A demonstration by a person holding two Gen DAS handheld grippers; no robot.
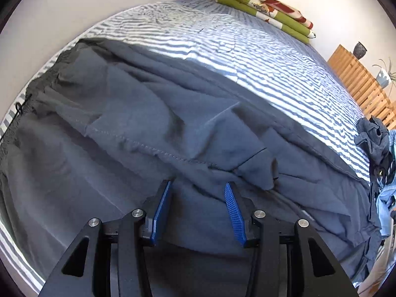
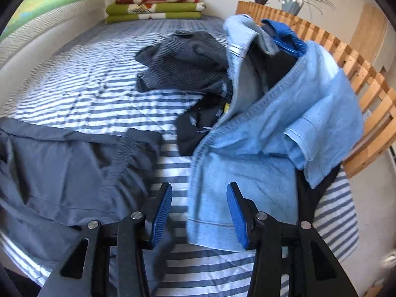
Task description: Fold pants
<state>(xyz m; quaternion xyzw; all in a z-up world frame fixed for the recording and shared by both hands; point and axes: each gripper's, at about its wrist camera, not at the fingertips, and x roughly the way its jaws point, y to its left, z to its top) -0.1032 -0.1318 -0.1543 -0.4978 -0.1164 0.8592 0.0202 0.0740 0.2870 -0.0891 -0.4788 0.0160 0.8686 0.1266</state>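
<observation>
Dark grey-blue pants (image 1: 148,123) lie spread and creased across the striped bed sheet (image 1: 247,57), their drawstring waistband (image 1: 22,109) at the left edge of the left wrist view. My left gripper (image 1: 198,184) hovers open just over the pants' fabric, with nothing pinched between its blue pads. In the right wrist view the same pants (image 2: 61,168) lie at the left. My right gripper (image 2: 200,185) is off their edge, over bare sheet (image 2: 99,99) and the hem of a light blue garment (image 2: 272,136); its jaws are opening and grip nothing.
A heap of other clothes sits right of the pants: the light blue garment, a dark grey ribbed one (image 2: 183,59) and a black one (image 2: 198,126). A folded green and red blanket (image 2: 153,7) lies at the head. A wooden slatted rail (image 2: 346,74) bounds the right.
</observation>
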